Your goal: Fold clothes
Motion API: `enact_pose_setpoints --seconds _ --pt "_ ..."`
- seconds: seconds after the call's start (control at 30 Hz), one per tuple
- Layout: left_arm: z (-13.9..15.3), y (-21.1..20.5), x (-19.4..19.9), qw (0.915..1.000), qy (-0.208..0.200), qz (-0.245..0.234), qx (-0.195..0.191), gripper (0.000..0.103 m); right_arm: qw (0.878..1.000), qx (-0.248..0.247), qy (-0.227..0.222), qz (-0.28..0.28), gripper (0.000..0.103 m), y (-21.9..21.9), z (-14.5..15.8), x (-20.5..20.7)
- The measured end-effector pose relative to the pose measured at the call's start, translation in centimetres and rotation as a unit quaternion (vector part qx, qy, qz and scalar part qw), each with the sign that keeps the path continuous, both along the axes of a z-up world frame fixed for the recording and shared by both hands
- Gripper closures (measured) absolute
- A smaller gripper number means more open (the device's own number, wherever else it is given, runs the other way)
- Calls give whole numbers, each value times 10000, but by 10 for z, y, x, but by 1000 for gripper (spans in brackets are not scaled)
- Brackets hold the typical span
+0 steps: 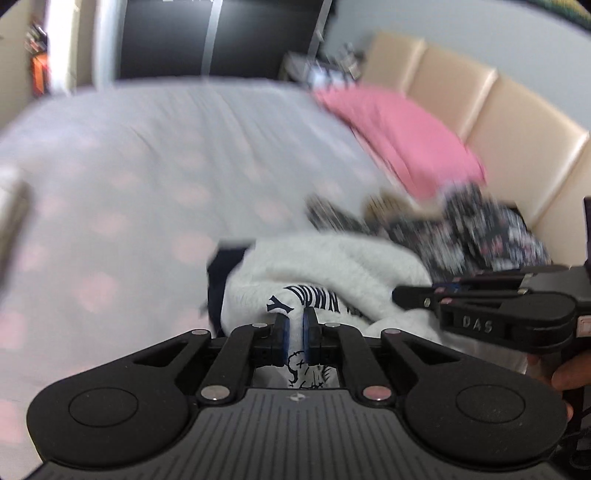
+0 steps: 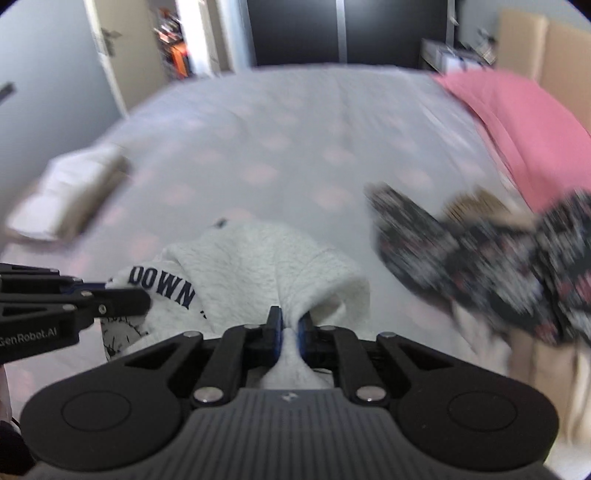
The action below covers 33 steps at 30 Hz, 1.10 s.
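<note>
- We are just starting: the white sweatshirt (image 1: 325,273) is bunched up in a lump, not folded at all.
- Our left gripper (image 1: 294,325) is pinched tight on the sweatshirt near the blue letters.
- Our right gripper (image 2: 289,325) is pinched tight on another bit of the same sweatshirt.
- The sweatshirt sits right in front of us on the bed (image 1: 147,155).
- A dark flowery garment (image 2: 480,254) lies in a heap beside it, still to fold, we think.
- A small folded pile (image 2: 70,192) sits far left.
- The bed cover is pale with pink spots. A pink pillow (image 1: 402,133) leans by the cream headboard (image 1: 517,122). A dark wardrobe (image 2: 347,29) stands behind.
</note>
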<state>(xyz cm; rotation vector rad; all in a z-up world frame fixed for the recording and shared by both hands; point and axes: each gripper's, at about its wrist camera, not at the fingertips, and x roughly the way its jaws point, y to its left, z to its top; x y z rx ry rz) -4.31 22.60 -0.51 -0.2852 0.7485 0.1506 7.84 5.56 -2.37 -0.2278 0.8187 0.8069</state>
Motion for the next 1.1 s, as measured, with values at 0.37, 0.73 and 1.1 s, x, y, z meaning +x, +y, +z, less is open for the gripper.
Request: enact_pose_setpoints --seconds 0.37,0.73,1.1 --pt "173 35 -162 9682 -1685 1324 1293 98 9748 1415 -925 1458 94 89 158 -119" --pt "154 6 -159 9827 -1238 791 1125 98 9847 796 -1051 1143 98 70 139 -131" --pt "-6 -33 -122 9964 623 -566 -45 94 9981 -580 223 -59 98 -7 -28 -82"
